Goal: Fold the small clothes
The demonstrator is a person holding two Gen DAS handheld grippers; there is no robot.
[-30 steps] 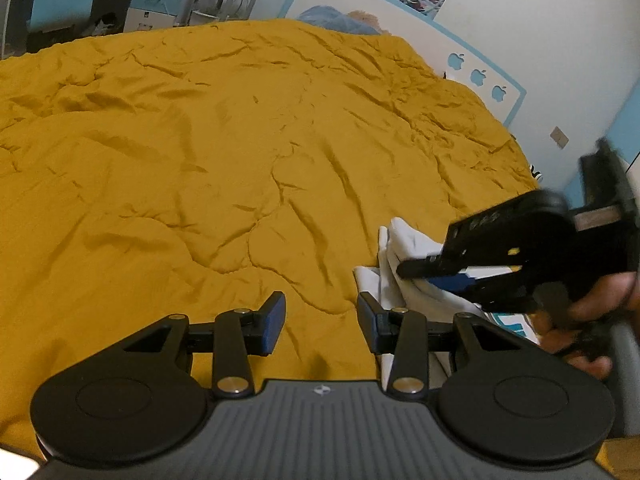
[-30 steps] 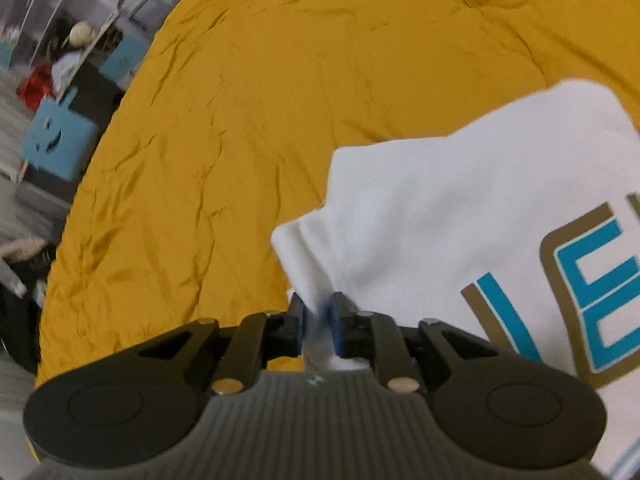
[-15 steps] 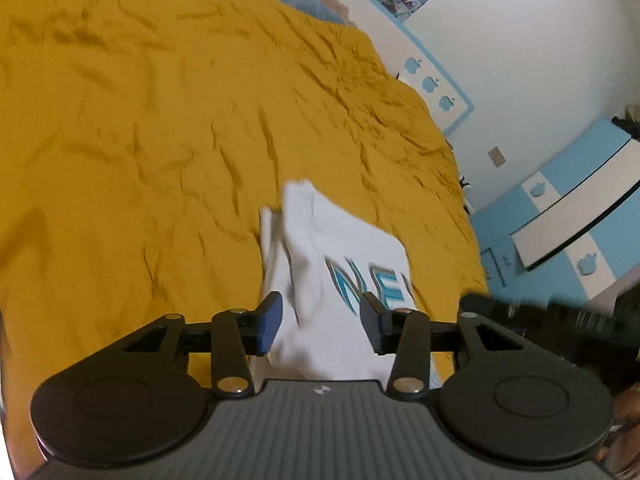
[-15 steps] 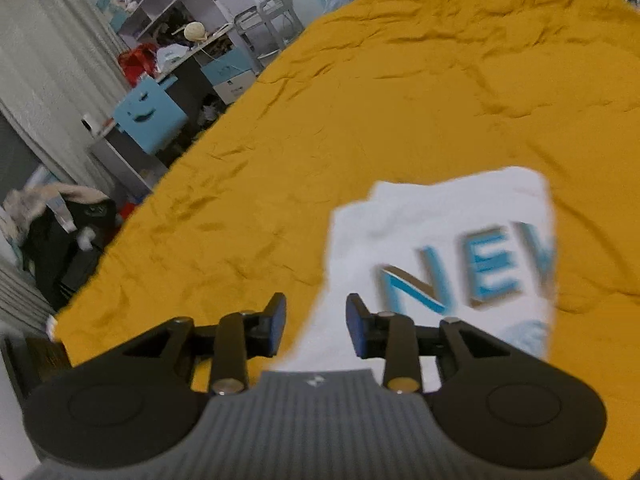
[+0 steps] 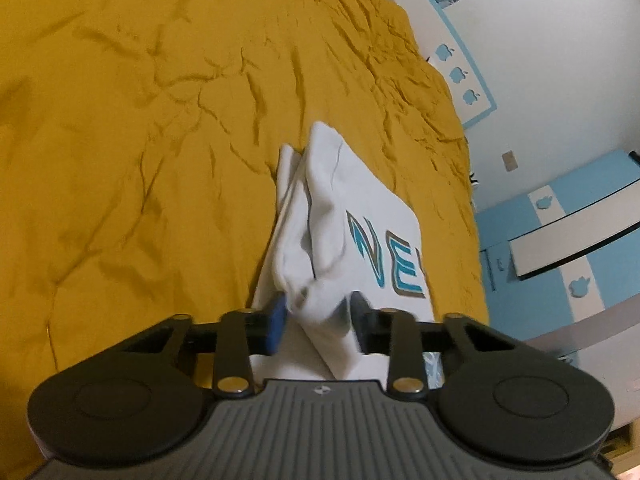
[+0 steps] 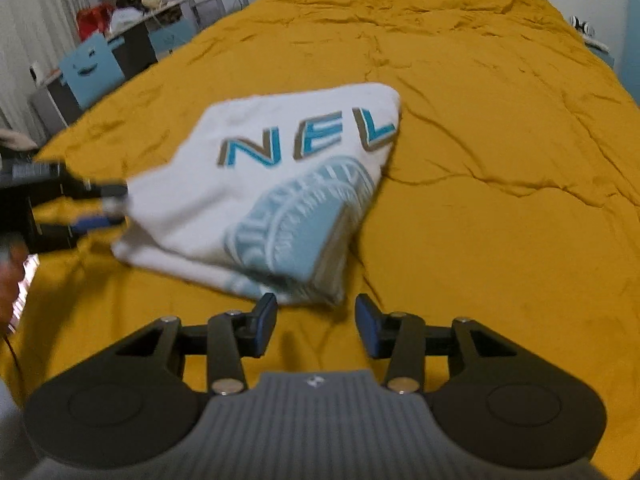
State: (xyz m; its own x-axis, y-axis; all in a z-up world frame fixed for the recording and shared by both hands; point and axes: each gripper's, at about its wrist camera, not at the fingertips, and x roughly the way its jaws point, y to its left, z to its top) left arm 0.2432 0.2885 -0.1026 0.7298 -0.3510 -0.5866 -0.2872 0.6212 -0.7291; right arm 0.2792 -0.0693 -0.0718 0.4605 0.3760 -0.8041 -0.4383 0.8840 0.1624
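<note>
A folded white shirt with blue "NE" lettering and a light blue print lies on the yellow bedspread. In the left wrist view the shirt runs away from my left gripper, whose jaws stand open around a bunched corner of the cloth. The left gripper also shows in the right wrist view at the shirt's left corner. My right gripper is open and empty, just short of the shirt's near edge.
The bedspread is wrinkled all over. A desk and shelves with clutter stand beyond the bed's far left. A blue and white cabinet and a white wall stand past the bed's right edge.
My right gripper let go of the shirt's corner, opened and drew back. My left gripper moved over to the shirt and now has a corner between its open jaws.
</note>
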